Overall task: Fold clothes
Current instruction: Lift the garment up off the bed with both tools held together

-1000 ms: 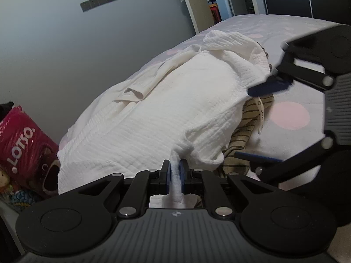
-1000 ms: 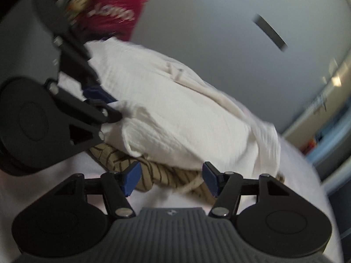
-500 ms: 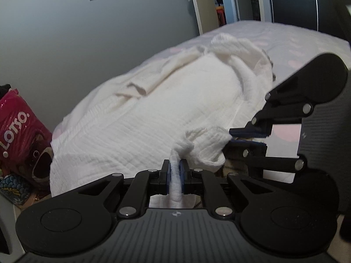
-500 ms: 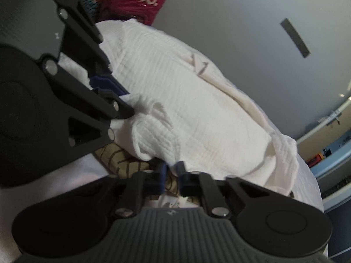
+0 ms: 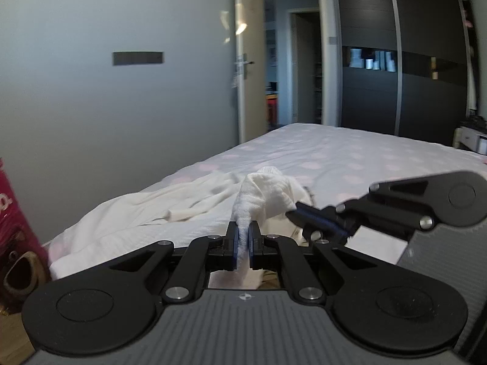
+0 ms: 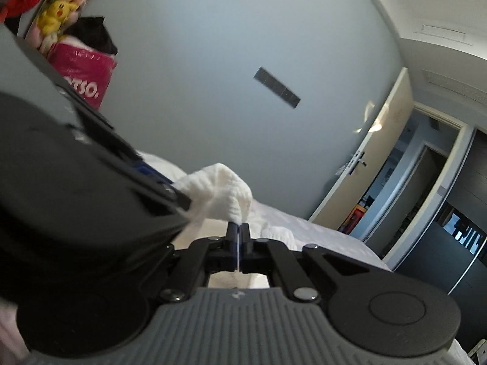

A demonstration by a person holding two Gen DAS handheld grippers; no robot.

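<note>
Above the bed's [image 5: 350, 155] near edge, the left tool [image 5: 242, 238] and right tool [image 6: 239, 237] are each clamping the white muslin garment [image 5: 268, 193], lifting it; next, I judge, spreading its edge flat.

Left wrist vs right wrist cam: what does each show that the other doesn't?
Left wrist only: the white garment trailing back across the dotted bed, and the left claw shut on a twisted bunch of it.

Right wrist only: the stuffed toys above the pink bag, and the right claw shut on a thin edge of fabric.

Both: the raised bunch of garment between the claws, the grey wall and the open door.
</note>
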